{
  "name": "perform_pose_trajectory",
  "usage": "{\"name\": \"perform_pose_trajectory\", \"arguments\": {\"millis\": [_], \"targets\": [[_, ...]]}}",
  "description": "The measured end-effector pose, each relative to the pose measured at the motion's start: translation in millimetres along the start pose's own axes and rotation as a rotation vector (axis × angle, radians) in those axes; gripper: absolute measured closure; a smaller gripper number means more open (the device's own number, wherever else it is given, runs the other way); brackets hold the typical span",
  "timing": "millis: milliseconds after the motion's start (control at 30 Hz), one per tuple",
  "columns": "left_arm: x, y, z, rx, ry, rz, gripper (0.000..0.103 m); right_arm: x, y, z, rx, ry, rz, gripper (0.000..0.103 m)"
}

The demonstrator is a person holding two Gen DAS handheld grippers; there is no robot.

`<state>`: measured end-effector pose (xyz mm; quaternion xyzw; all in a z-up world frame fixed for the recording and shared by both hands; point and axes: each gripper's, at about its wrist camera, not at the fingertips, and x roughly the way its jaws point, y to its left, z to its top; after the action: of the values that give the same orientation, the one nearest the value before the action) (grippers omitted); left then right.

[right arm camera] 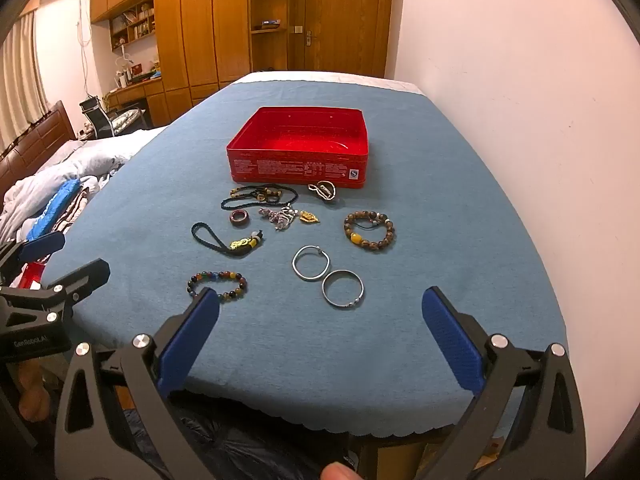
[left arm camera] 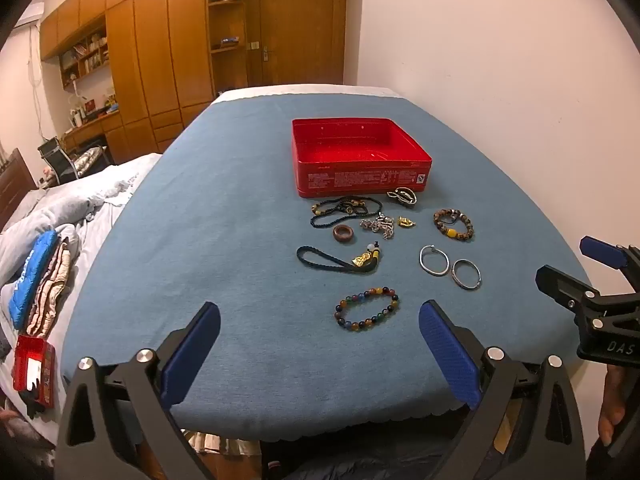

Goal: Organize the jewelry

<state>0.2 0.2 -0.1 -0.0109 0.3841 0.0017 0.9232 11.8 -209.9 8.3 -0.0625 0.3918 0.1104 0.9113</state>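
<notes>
Left gripper (left arm camera: 320, 344): jaws spread wide, empty, hanging over the near edge of the blue cloth (left arm camera: 224, 240), touching nothing. Right gripper (right arm camera: 320, 336): likewise released and empty, over the same edge.

Nearest piece: multicoloured bead bracelet (left arm camera: 367, 309), flat on the cloth just ahead of the left jaws. Beyond it, two silver bangles (right arm camera: 328, 276) side by side, a brown bead bracelet (right arm camera: 370, 231), a black cord with gold charm (right arm camera: 228, 240), a small dark ring (right arm camera: 239, 217), a tangle of chains (right arm camera: 280, 216). Red tin (right arm camera: 300, 148) stands open and apparently empty behind them all.

Handling, by judgement: all light. Beads likely limp on elastic; pinch across one side of the loop. Bangles stiff, smooth, lying flat; liable to slip, take the rim. Chains may snag neighbours.
</notes>
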Motion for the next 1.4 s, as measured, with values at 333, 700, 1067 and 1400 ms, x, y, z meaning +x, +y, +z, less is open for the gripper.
{"name": "perform_pose_trajectory", "arguments": {"millis": [333, 700, 1067, 1400], "targets": [[0.3, 0.9, 0.0, 0.001, -0.001, 0.003, 0.004, -0.2, 0.4, -0.5, -0.001, -0.007, -0.001, 0.003], [0.0, 0.5, 0.0, 0.004, -0.002, 0.003, 0.004, 1.3, 1.3, 0.4, -0.001, -0.007, -0.001, 0.003], [0.2, 0.0, -0.1, 0.006, -0.001, 0.004, 0.004, 1.6, 1.8, 0.3, -0.001, -0.006, -0.002, 0.003], [0.3, -0.4, -0.1, 0.005, 0.0, 0.004, 0.004, 0.5, 2.1, 0.3, 0.0, -0.007, -0.002, 0.003]]}}
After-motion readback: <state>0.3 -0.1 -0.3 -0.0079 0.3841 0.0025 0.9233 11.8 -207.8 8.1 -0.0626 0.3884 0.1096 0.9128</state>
